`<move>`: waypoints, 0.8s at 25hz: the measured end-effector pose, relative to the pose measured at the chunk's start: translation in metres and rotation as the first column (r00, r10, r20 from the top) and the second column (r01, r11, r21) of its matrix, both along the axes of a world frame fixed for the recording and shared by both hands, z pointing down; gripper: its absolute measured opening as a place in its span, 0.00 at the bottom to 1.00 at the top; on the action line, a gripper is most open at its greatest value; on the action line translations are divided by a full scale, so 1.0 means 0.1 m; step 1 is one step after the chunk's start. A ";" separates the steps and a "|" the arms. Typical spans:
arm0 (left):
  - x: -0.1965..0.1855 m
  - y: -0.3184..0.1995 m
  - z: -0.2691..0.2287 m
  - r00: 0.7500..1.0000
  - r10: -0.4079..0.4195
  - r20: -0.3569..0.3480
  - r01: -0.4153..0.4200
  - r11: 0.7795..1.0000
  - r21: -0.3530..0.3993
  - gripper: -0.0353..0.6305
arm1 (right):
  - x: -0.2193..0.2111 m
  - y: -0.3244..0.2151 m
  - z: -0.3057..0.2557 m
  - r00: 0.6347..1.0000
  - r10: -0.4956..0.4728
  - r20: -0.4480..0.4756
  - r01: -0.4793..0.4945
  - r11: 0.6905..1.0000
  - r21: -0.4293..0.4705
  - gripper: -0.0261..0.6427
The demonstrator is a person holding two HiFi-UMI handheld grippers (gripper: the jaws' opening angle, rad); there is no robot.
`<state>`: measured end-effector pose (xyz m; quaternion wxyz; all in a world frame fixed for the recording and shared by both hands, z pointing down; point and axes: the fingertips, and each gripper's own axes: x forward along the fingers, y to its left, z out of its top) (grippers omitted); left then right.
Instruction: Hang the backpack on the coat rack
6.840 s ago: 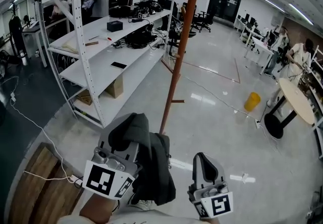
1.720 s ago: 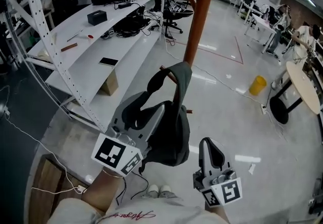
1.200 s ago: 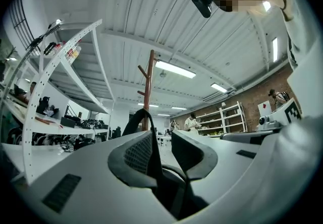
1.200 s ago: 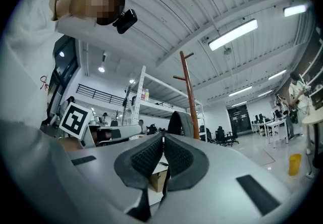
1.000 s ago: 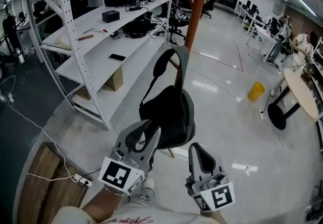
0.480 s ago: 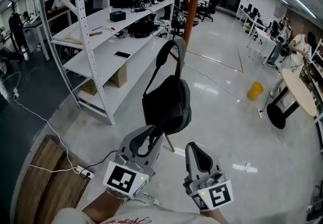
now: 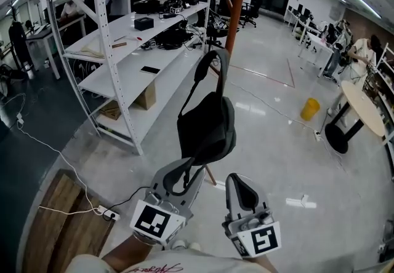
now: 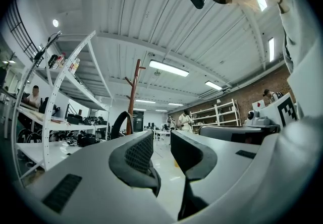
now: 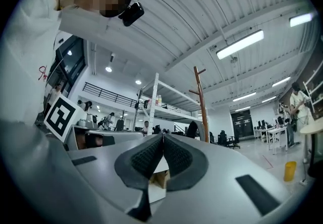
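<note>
The white shelving (image 7: pixel 117 56) fills the left of the room, and just beside its end stands the tall brown coat rack (image 7: pixel 237 4), its pole rising from the shiny floor (image 7: pixel 271 142). The dark backpack (image 7: pixel 206 127) hangs on it: its top strap (image 7: pixel 213 66) is looped over one of the lower pegs, and the bag dangles against the pole, clear of the floor. Below the bag, the left gripper (image 7: pixel 184 173) is held close under its bottom edge. In the left gripper view its jaws stand apart with only open room between them, and the strap shows off to their left. The right gripper (image 7: pixel 239 184) sits just beside the left one, a little farther from the bag, with its jaws pressed together on nothing. So neither tool carries the bag's weight, and the peg seems to be doing that alone. To my eye the hanging itself is done, and the step in hand is letting go and clearing off. The next move calls for drawing both grippers back and down without nudging the bag, since a knock from below could lift the strap off the peg.
</note>
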<state>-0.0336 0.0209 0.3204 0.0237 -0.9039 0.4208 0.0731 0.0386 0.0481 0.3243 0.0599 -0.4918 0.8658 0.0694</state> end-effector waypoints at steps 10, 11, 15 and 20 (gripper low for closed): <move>-0.13 0.07 0.01 1.000 0.014 -0.012 -0.014 1.000 0.003 0.23 | -0.15 0.06 0.01 1.000 0.021 -0.018 -0.021 1.000 -0.016 0.07; -0.13 0.08 0.01 1.000 0.016 -0.014 -0.016 1.000 0.001 0.23 | -0.16 0.07 0.01 1.000 0.021 -0.016 -0.021 1.000 -0.014 0.07; -0.13 0.16 0.08 1.000 0.027 -0.001 -0.027 0.999 -0.026 0.23 | -0.18 0.12 0.01 1.000 0.017 0.000 -0.017 1.000 0.001 0.07; -0.15 0.19 0.07 1.000 0.018 -0.006 -0.019 1.000 -0.018 0.23 | -0.18 0.17 0.00 1.000 0.016 0.007 -0.016 1.000 0.002 0.07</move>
